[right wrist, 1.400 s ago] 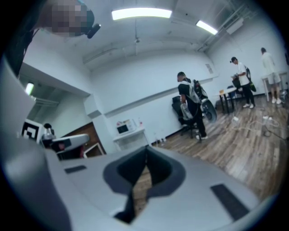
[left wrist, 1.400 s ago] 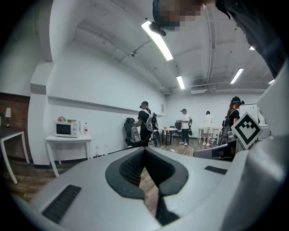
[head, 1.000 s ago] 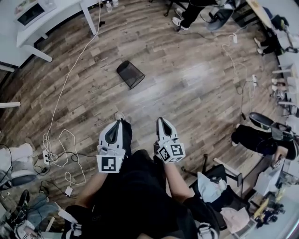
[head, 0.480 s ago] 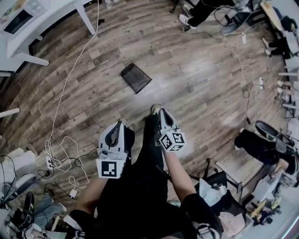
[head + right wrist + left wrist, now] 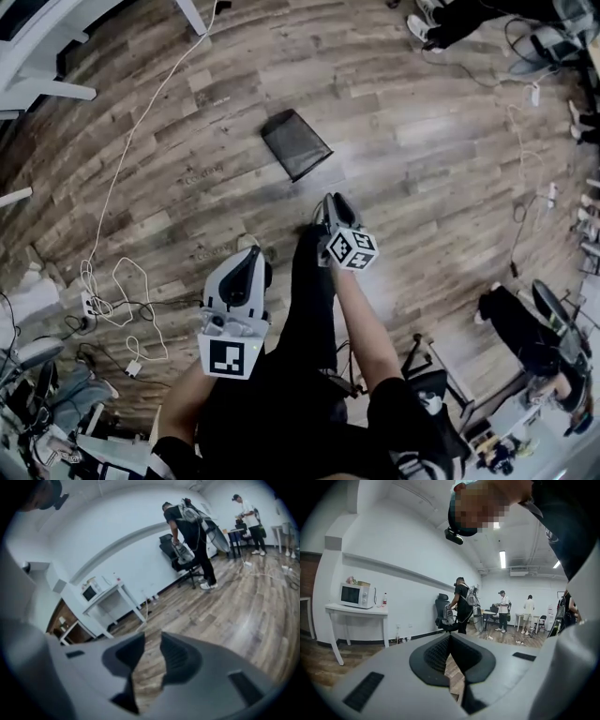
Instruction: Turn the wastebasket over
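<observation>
Wastebasket (image 5: 296, 143) seems to be lying on its side on the plank floor (image 5: 422, 169), just ahead of the right gripper (image 5: 334, 201), whose jaws have just been opening with nothing between them. The left gripper (image 5: 256, 257) is hanging behind, closed and empty. Best bet is pinching the thin rim squarely before tipping. It's black mesh, tapered, likely light.

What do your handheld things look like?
Both the left tool and right tool are pale grey tapered shells with black inner pads. Each carries a white cube with black square markers. Sleeves are black. The right tool's jaws have just been opening, empty.
</observation>
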`<control>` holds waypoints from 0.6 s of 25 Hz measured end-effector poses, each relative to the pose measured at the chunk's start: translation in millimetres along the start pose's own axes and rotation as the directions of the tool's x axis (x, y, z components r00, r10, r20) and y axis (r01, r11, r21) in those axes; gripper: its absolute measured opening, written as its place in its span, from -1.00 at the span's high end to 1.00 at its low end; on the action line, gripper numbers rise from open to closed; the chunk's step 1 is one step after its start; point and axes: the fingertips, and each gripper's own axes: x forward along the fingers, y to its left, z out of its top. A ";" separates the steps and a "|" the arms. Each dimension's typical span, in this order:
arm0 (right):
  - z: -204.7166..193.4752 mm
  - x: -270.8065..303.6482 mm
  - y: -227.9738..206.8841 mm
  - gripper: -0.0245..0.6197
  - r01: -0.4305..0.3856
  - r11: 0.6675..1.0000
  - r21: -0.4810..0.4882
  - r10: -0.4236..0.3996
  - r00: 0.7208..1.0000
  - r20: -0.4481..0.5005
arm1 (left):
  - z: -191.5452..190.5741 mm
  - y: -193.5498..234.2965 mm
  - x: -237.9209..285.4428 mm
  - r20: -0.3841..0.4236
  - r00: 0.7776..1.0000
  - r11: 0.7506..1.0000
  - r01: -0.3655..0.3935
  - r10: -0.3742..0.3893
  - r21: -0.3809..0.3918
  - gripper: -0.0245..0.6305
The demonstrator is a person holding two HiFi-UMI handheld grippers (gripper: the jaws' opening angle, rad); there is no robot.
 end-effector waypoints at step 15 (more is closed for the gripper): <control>-152.2 193.0 -178.2 0.34 0.120 0.984 0.133 -0.085 0.966 -0.243 | -124.1 35.5 87.8 -0.026 0.999 0.999 -0.030 0.030 -0.024 0.82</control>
